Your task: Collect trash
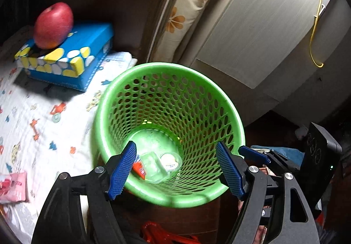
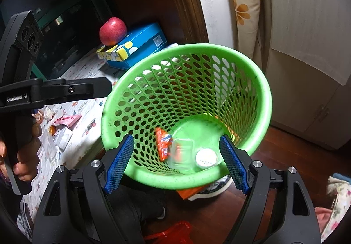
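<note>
A green perforated waste basket [image 1: 204,196] stands beside the bed; it also shows in the right wrist view [image 2: 264,95]. Inside lie an orange snack wrapper [image 2: 163,144], a clear plastic tub [image 2: 184,154] and a small round lidded cup [image 2: 205,158]; the tub [image 1: 153,166] and cup [image 1: 170,161] show in the left wrist view too. My left gripper [image 1: 178,172] is open and empty above the basket's near rim. My right gripper [image 2: 177,165] is open and empty above the near rim. More wrappers lie on the bed: a pink packet [image 1: 12,186], and a pile [image 2: 63,125].
A red apple [image 1: 53,24] sits on a blue tissue box [image 1: 72,57] on the patterned bedsheet [image 1: 43,123]. A white cupboard [image 1: 252,31] with a yellow cable [image 1: 316,24] stands behind the basket. Red plastic [image 2: 175,233] lies on the wooden floor.
</note>
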`<state>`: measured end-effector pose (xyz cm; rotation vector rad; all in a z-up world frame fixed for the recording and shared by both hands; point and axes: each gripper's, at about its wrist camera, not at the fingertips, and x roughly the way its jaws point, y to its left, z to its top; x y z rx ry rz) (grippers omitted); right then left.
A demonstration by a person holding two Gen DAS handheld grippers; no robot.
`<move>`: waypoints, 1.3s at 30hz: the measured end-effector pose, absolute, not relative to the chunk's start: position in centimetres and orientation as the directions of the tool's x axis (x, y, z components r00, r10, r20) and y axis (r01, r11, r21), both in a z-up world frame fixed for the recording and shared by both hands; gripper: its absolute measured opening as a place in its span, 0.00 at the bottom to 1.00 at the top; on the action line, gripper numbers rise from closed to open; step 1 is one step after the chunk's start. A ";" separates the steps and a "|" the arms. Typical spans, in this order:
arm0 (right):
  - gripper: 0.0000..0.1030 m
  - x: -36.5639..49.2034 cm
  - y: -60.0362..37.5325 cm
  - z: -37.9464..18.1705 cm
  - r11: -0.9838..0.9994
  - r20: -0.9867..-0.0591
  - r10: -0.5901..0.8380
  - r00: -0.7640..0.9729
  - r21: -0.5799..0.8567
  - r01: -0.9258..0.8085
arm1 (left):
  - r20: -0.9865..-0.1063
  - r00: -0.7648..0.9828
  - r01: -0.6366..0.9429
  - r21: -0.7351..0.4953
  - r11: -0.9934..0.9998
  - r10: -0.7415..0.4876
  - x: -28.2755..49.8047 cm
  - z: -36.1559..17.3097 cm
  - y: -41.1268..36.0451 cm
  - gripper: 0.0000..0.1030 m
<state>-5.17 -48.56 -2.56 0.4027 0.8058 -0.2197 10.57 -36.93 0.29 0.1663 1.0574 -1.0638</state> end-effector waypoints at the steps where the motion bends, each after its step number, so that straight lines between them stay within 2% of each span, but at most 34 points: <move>1: 0.77 -5.0 -48.2 -2.5 0.904 -0.735 -0.034 0.678 0.267 0.334 | -0.774 0.086 0.772 -0.347 0.533 -0.628 10.5 0.4 -36.3 0.70; 13: 0.85 -1.6 -41.8 -1.0 0.944 -0.711 0.049 0.701 0.263 0.201 | -0.779 0.318 0.629 -0.253 0.735 -0.541 10.7 1.5 -23.3 0.76; 24: 0.86 3.0 -33.8 -1.4 0.965 -0.723 0.173 0.668 0.262 0.033 | -0.803 0.500 0.367 -0.142 0.919 -0.324 10.8 0.0 -8.7 0.83; 32: 0.87 4.7 -28.9 -1.4 0.964 -0.730 0.240 0.640 0.256 -0.069 | -0.826 0.550 0.159 -0.040 0.986 -0.122 10.9 -2.7 1.1 0.91; 39: 0.87 5.8 -25.6 -1.9 0.957 -0.741 0.284 0.609 0.259 -0.131 | -0.867 0.495 0.048 -0.030 0.998 -0.049 11.0 -5.8 7.2 0.92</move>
